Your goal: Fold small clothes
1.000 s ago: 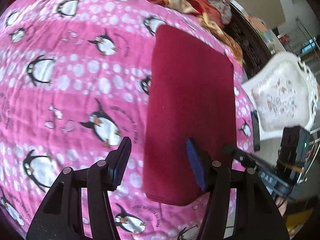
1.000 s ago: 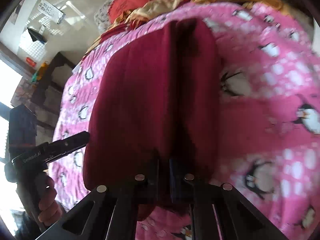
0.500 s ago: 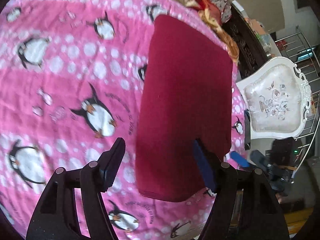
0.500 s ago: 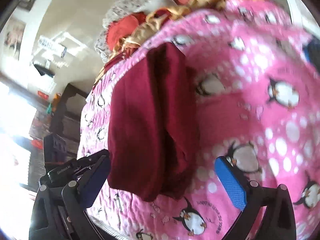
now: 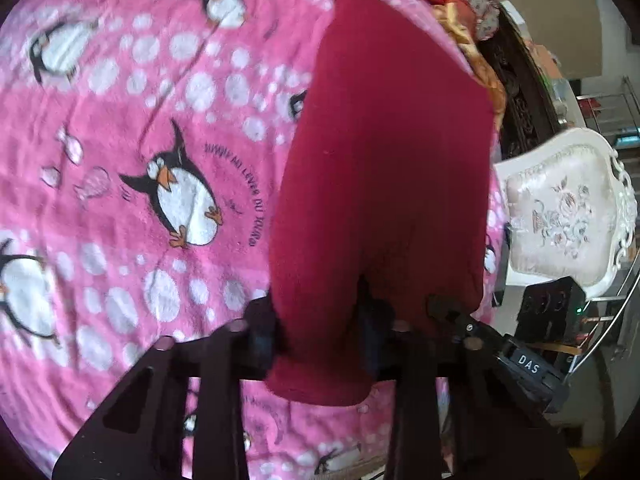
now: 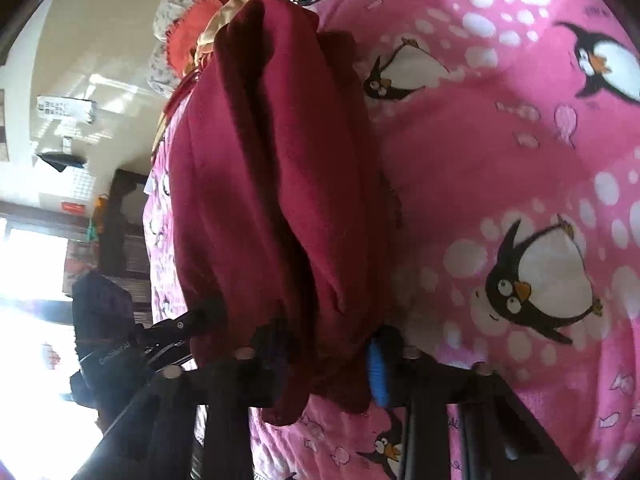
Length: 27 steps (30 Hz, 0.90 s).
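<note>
Maroon garment (image 5: 384, 168) already folded into a long narrow strip, lying on the pink penguin blanket (image 5: 132, 128) of the bed. Left tool (image 5: 320, 344) and right tool (image 6: 324, 364) both closing on the strip's near end, cloth bunched between the pads at each. Looks like a lengthwise fold is done; a cross fold, near end over far, is probably left. Beyond the garment's far end: heap of red and gold fabric (image 5: 452, 4). Beside the bed: white ornate chair (image 5: 560, 208), dark wood furniture.

Pink penguin blanket (image 5: 120, 120) — ornate white chair (image 5: 560, 208)
</note>
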### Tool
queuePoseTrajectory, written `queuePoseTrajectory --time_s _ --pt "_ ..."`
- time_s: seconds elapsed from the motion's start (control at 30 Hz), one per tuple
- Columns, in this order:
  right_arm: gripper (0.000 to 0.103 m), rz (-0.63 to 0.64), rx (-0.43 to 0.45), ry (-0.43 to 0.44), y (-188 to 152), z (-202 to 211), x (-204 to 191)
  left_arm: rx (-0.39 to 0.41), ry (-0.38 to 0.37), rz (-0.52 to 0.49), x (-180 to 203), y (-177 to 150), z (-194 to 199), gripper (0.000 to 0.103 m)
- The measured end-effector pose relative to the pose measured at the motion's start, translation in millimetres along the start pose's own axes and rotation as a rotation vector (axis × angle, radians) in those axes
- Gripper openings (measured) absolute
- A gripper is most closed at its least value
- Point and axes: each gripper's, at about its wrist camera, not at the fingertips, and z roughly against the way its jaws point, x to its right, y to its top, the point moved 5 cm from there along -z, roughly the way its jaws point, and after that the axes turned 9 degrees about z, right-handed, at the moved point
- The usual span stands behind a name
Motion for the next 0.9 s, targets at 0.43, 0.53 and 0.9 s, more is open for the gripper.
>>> queuePoseTrajectory --time_s 0.43,0.53,0.9 --pt "0.022 0.032 -0.011 0.096 -106 42 -45 -0.041 0.03 -0.101 -22 -115 69 0.023" --pt "0.024 0.047 -0.037 0.015 -121 29 -34 -0.056 0.073 -0.112 -32 -125 48 0.028" --pt "0.098 0.089 0.079 -0.094 -106 86 -22 0.089 -0.002 -0.145 -28 -93 100 0.08"
